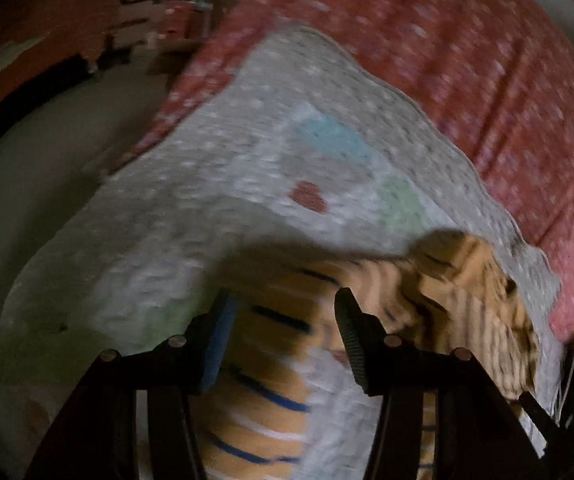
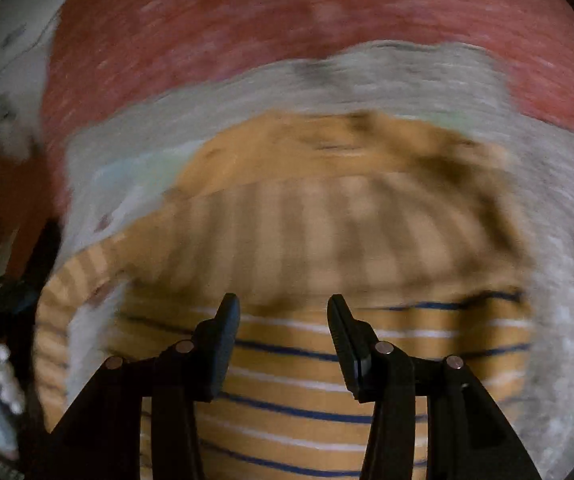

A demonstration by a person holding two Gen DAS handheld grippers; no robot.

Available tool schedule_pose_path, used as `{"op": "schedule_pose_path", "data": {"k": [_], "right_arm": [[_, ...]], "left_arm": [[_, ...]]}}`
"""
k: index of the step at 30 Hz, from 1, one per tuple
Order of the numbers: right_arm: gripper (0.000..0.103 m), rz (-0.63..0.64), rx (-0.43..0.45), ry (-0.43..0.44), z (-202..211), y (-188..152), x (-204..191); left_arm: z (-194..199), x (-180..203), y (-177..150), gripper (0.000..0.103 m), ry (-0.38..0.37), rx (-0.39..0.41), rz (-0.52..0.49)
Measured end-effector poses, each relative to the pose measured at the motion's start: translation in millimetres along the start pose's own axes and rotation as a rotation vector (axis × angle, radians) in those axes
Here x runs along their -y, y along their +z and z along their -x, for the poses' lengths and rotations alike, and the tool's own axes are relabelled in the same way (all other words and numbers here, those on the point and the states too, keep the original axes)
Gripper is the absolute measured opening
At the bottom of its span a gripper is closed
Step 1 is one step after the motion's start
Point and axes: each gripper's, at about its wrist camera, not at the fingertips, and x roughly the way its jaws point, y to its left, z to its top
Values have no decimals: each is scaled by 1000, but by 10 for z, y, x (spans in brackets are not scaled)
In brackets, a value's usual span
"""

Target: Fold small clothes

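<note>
The left gripper (image 1: 283, 300) hangs with its jaws spread wide and nothing between them, above the orange striped garment (image 1: 271, 392); the garment lies rumpled on a grey quilted blanket (image 1: 215, 184) spread over a red dotted bedcover (image 1: 467, 60); the right gripper (image 2: 283, 308) is likewise parted and empty, over the garment's blue-and-white striped panel (image 2: 287, 380); both views are motion-blurred.

Both views are dim and smeared by motion blur, worst in the right wrist view, where the striped shirt (image 2: 327, 240) streaks sideways. A dark shadow falls across the quilt (image 1: 191, 216). Fisheye bending curves edges; corners fall black.
</note>
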Motion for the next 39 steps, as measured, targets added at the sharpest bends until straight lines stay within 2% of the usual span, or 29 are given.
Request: {"op": "schedule_pose_path", "data": {"k": [3, 7, 9, 13, 14, 17, 20, 22, 23, 24, 25, 26, 28, 30, 33, 35, 37, 39], "right_arm": [[49, 83, -67, 118, -224, 81, -679], [49, 94, -205, 294, -500, -39, -1381], [49, 136, -269, 329, -622, -257, -1727], [50, 147, -377, 362, -763, -728, -2005], [51, 147, -362, 355, -731, -838, -2046], [64, 177, -316, 324, -614, -1000, -2181], [66, 257, -276, 262, -592, -1093, -2390], [50, 321, -264, 250, -598, -1053, -2519], [19, 355, -279, 257, -616, -1023, -2594], [7, 364, -293, 264, -626, -993, -2627], [7, 371, -304, 256, -615, -907, -2640], [7, 403, -275, 226, -539, -793, -2687], [7, 494, -184, 186, -288, -559, -2751], [7, 577, -68, 153, 130, -165, -2797], [7, 644, 75, 140, 652, 342, -2861], [7, 681, 173, 133, 1115, 642, -2763], [7, 694, 209, 119, 1226, 889, -2756], [7, 712, 212, 62, 1351, 1002, -2543]], "left_arm": [[-39, -297, 82, 51, -7, -19, 48], [-86, -730, 256, 51, 10, -10, 185], [-103, -955, 305, 51, 18, -16, 253], [-133, -1275, 330, 51, 9, -39, 342], [-123, -1330, 331, 51, 9, -39, 356], [-116, -1441, 336, 51, -4, -38, 385], [-115, -1481, 319, 51, -19, -47, 403], [-112, -1467, 312, 51, -23, -45, 406], [-104, -1462, 311, 51, -22, -43, 405], [-87, -1461, 312, 51, -22, -41, 404], [-83, -1462, 306, 51, -24, -39, 407], [-85, -1474, 303, 51, -25, -39, 412], [-85, -1496, 289, 51, -24, -38, 422], [-87, -1504, 284, 51, -29, -40, 426], [-114, -1448, 285, 51, -37, -52, 410], [-140, -1376, 282, 51, -46, -64, 388], [-171, -1287, 280, 51, -51, -77, 359], [-196, -1187, 270, 51, -57, -86, 327]]}}
